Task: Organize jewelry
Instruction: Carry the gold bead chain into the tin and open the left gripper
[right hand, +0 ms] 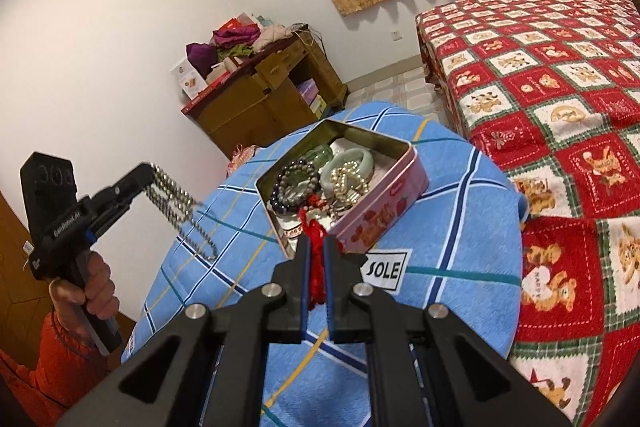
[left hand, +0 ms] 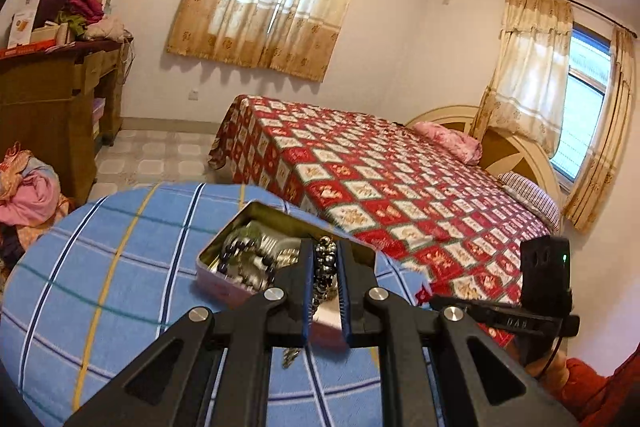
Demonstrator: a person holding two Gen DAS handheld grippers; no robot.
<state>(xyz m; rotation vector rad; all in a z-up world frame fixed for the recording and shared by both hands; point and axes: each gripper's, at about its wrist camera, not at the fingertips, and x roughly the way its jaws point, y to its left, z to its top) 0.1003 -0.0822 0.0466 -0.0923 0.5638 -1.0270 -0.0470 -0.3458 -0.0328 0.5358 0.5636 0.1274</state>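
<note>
My left gripper (right hand: 148, 173) pinches the bead chain (right hand: 180, 211), hanging clear of the blue cloth (right hand: 460, 227) | my right gripper (right hand: 316, 247) is clamped on the red tassel (right hand: 316, 227) at the tin (right hand: 384, 203) | advice — lift slowly; keep strands apart; don't drag the tin

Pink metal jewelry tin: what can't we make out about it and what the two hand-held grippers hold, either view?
- Pink metal jewelry tin: left wrist view, near side and part of the contents hidden behind the left hand-held gripper.
- Silver beaded chain: left wrist view, lower end blurred, hidden under the fingers.
- Red tassel ornament: right wrist view, its end hidden between the right hand-held gripper's fingers.
</note>
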